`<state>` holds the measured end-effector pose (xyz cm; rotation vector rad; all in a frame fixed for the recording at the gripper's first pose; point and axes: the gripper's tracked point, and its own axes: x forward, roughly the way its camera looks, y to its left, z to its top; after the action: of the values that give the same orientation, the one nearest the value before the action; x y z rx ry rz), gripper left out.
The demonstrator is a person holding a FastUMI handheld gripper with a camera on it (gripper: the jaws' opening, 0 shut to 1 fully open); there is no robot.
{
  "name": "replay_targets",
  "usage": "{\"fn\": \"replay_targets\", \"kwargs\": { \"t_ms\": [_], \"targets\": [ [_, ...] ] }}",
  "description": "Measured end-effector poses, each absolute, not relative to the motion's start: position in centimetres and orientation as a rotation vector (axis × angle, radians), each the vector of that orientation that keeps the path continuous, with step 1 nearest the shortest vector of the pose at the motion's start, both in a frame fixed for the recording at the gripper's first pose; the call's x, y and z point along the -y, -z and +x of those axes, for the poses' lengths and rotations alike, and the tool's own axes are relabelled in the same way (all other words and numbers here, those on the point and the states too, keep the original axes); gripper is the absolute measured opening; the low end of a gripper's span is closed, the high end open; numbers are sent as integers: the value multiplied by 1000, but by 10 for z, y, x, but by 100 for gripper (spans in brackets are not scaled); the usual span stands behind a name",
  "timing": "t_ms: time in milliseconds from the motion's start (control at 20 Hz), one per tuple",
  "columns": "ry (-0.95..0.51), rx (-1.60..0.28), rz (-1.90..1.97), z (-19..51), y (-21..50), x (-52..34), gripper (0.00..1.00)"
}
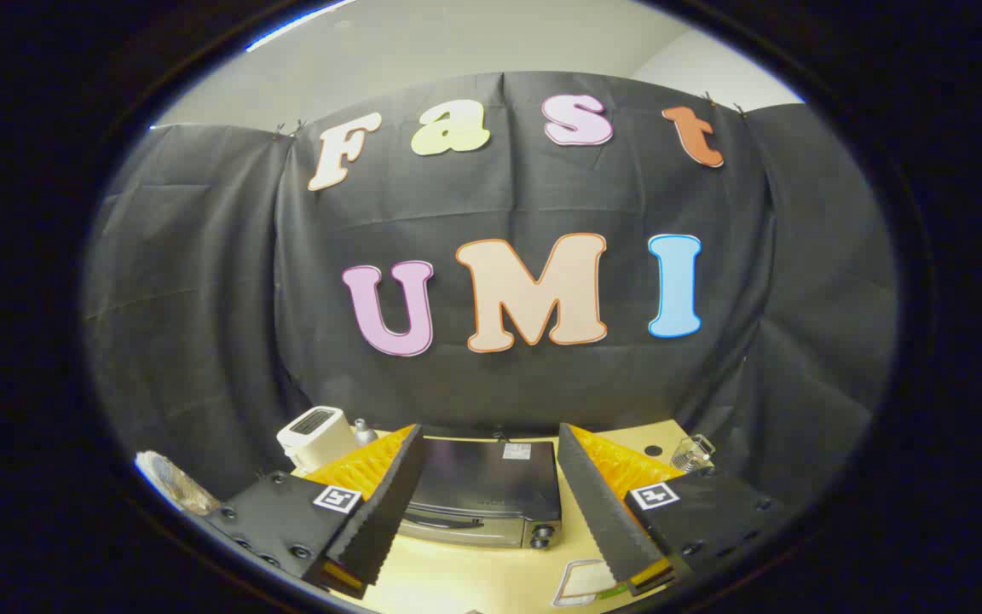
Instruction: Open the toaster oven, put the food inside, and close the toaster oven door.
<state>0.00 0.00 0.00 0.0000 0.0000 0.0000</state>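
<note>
Toaster oven [482,495], door closed, beyond the spread, empty claw [499,567]; white appliance [314,435] beside it.

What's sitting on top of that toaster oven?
A small label lies on the toaster oven; otherwise its top looks bare. Its closed door hides the inside. The open tool hovers above.

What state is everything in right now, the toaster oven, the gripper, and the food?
toaster oven: door closed, sitting on the table between and beyond the fingers.
gripper: open, fingers spread wide, touching nothing.
food: lying on the table beside one finger, outside the oven, not yet picked up.
</note>
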Motion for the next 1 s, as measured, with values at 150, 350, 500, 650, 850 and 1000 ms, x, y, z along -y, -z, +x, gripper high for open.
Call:
{"fn": "replay_targets", "kwargs": {
  "t_ms": [150, 350, 500, 650, 850, 1000],
  "targets": [
    [-1, 15, 25, 2, -6, -4, 99],
    [16, 12, 16, 5, -4, 3, 99],
    [18, 7, 24, 10, 1, 8, 99],
    [32, -4, 29, 13, 7, 14, 99],
    [45, -19, 18, 20, 25, 17, 99],
    [54, -47, 0, 26, 51, 15, 99]
  ]
}}
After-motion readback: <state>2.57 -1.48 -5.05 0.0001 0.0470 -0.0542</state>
